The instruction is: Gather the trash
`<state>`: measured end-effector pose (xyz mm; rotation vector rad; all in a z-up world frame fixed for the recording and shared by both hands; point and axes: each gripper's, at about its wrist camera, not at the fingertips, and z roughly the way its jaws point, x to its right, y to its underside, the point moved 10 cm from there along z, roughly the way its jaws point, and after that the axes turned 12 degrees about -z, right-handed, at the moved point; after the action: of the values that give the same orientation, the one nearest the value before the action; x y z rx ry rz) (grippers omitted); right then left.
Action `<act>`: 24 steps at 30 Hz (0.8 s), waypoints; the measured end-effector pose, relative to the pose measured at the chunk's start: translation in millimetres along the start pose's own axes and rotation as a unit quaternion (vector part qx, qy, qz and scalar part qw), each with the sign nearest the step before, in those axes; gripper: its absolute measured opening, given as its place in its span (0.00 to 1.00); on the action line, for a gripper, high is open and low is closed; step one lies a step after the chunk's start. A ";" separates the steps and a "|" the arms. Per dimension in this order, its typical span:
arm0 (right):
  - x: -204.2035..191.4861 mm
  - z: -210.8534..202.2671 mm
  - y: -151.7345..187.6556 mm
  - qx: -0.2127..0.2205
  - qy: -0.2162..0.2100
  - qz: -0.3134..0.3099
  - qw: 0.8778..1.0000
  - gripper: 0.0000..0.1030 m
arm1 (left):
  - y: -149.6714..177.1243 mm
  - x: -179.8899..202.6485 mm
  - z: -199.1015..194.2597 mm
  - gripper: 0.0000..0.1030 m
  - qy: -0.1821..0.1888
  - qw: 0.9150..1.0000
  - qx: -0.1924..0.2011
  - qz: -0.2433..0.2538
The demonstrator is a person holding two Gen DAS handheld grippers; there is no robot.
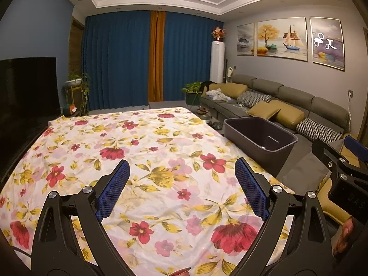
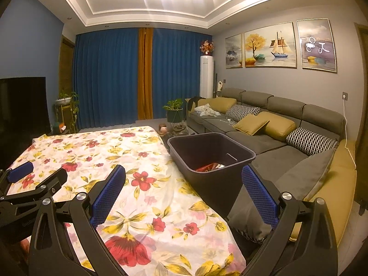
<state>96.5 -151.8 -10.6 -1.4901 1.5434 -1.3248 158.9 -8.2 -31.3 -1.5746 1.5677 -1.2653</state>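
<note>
The left gripper hangs over the table with its two blue-padded fingers spread wide and nothing between them. Under and ahead of it lies only the flowered cloth that covers the table, wrinkled but bare as far as the far edge.

The right gripper is likewise released, fingers far apart and empty. It sits just to the right of the left one, over the table's right edge, so that its left finger is above the cloth and its right finger is above the gap beside the table. In the left wrist view this gripper shows at the right border, side on. In the right wrist view the left gripper shows at the left border.

Ahead of the right gripper, and ahead and to the right of the left gripper, a dark plastic bin stands just beside the table's right edge. Its rim is about level with the cloth. Inside it, low against the near wall, lies a crumpled red and silver wrapper; the left wrist view looks into the bin from a flatter angle and does not show the wrapper.

Beyond the bin, further right, a long grey sofa with mustard and patterned cushions runs along the wall. Blue curtains hang straight ahead of both grippers, well past the table.
</note>
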 end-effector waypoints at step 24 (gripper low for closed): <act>3.2 -2.6 0.6 0.002 0.002 0.006 1.000 0.95 | 2.1 4.6 -1.3 0.88 0.006 1.000 0.000 0.005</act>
<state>93.3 -154.4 -9.7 -1.4744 1.5482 -1.3233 156.2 -12.7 -31.6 -1.5606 1.5804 -1.2706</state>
